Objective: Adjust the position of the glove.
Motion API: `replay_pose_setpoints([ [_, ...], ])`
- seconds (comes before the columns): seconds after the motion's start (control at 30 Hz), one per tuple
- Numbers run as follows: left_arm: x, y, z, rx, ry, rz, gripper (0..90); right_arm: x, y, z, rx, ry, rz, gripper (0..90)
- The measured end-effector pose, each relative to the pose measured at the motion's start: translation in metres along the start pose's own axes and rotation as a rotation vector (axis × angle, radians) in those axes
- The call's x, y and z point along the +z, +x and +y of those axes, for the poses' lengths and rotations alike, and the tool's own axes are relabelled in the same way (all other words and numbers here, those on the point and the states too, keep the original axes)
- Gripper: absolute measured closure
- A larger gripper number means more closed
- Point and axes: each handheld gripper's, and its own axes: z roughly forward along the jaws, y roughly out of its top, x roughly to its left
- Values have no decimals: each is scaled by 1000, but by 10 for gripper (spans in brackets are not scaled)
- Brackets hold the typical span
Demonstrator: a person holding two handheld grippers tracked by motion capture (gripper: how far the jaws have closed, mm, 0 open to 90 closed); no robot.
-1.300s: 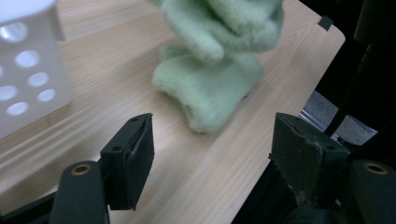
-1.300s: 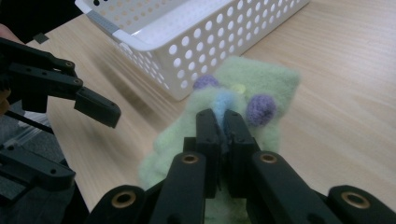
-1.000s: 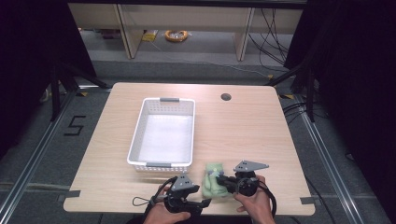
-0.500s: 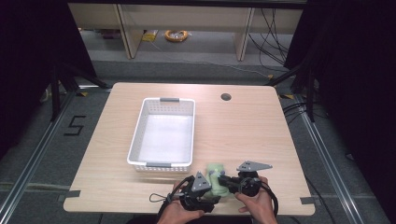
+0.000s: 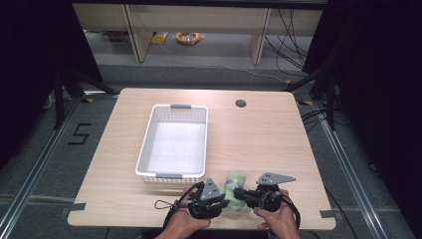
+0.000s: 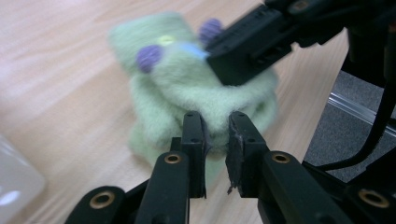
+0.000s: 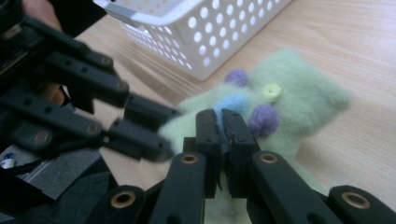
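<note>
- A fuzzy pale-green sock (image 5: 235, 183), dotted with purple, blue and yellow pompoms, is being held near the front edge of the wooden table (image 5: 259, 134), at about 5 o'clock from the white perforated basket (image 5: 174, 142) in the high view, and clear of the basket's near wall.
- The left gripper (image 6: 215, 140) is being pressed onto a fold of the sock's near edge; its jaws have just been closing and are now being kept to a narrow gap with green fabric pinched between them.
- In the left gripper view the sock (image 6: 187, 93) is being crossed at about 1 o'clock by the right gripper's black jaws, which are being laid on its top by the blue pompom.
- The right gripper (image 7: 221, 128) is being clamped on the sock (image 7: 289, 98) beside the blue pompom, its jaws nearly touching with fabric between.
- In the right gripper view the left gripper (image 7: 140, 126) is being seen at 9 o'clock, its tips at the sock's edge, with the basket (image 7: 205, 32) lying at 12 o'clock.
- In the high view both grippers are being held in the person's hands at the bottom edge, the left gripper (image 5: 222, 201) at 7 o'clock of the sock and the right gripper (image 5: 239, 193) at 5 o'clock.
</note>
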Motion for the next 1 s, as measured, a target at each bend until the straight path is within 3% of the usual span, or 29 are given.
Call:
replay_pose_setpoints([
  [0.07, -1, 0, 0, -26, -12, -11, 779, -2, 3, -4, -17, -12, 6, 867],
  [0.1, -3, 3, 0, 11, 7, -20, 781, -4, 4, -6, -17, -1, -5, 867],
  [0.13, -3, 3, -1, -13, -5, -23, 785, -4, 8, -9, -6, 6, 1, 867],
  [0.17, -4, 5, -2, 12, 7, -35, 787, -2, 9, -11, -7, -5, 3, 866],
  [0.2, -4, 6, -3, 12, 6, -32, 788, -2, 10, -13, -24, 6, -9, 865],
  [0.33, 0, 11, -13, -16, 27, -21, 790, 5, 12, -17, 2, 48, -2, 810],
  [0.4, 1, 15, -15, -4, 38, -30, 790, 4, 7, -15, -34, 39, -21, 743],
  [0.43, 1, 14, -15, -39, 29, -32, 789, 2, 5, -13, -54, 38, -22, 720],
  [0.47, 1, 14, -14, -35, 21, -36, 789, -1, 5, -11, -49, 11, -36, 694],
  [0.5, 0, 15, -14, -17, 37, -30, 788, -5, 1, -7, -79, -6, -44, 687],
  [0.53, -1, 14, -13, -5, 33, -39, 788, -11, 0, -4, -93, 13, -81, 677],
  [0.57, 1, 13, -14, -21, 19, -41, 788, -14, -2, -2, -89, 23, -110, 677],
  [0.6, 1, 13, -14, -29, 21, -40, 787, -16, -8, 0, -124, 24, -135, 677],
  [0.63, 0, 16, -14, 5, 41, -39, 786, -17, -15, 1, -135, 41, -149, 677],
  [0.67, 1, 14, -15, -35, 24, -44, 786, -18, -17, 1, -107, 49, -154, 682],
  [0.7, 2, 14, -15, -49, 24, -45, 786, -17, -24, 0, -130, 54, -164, 690],
  [0.73, 2, 16, -15, -31, 26, -52, 786, -16, -27, 0, -122, 70, -168, 690],
  [0.77, 2, 16, -15, -37, 25, -53, 786, -14, -30, 0, -112, 70, -140, 689],
  [0.8, 1, 18, -14, -17, 41, -53, 786, -9, -31, -1, -70, 77, -131, 689],
  [0.83, 2, 16, -15, -36, 24, -54, 786, -9, -31, -1, -70, 77, -131, 689],
  [0.87, 2, 16, -15, -36, 25, -54, 786, -8, -34, 0, -105, 74, -137, 689],
  [0.9, 2, 16, -15, -35, 26, -54, 786, -5, -35, 2, -103, 92, -130, 690],
  [0.93, 2, 17, -15, -30, 32, -49, 786, -2, -33, 2, -72, 108, -129, 689],
  [0.97, 2, 16, -15, -37, 27, -52, 786, 2, -37, 3, -87, 115, -106, 689],
  [1.0, 2, 16, -15, -34, 27, -53, 786, 5, -39, 2, -73, 120, -105, 690],
])
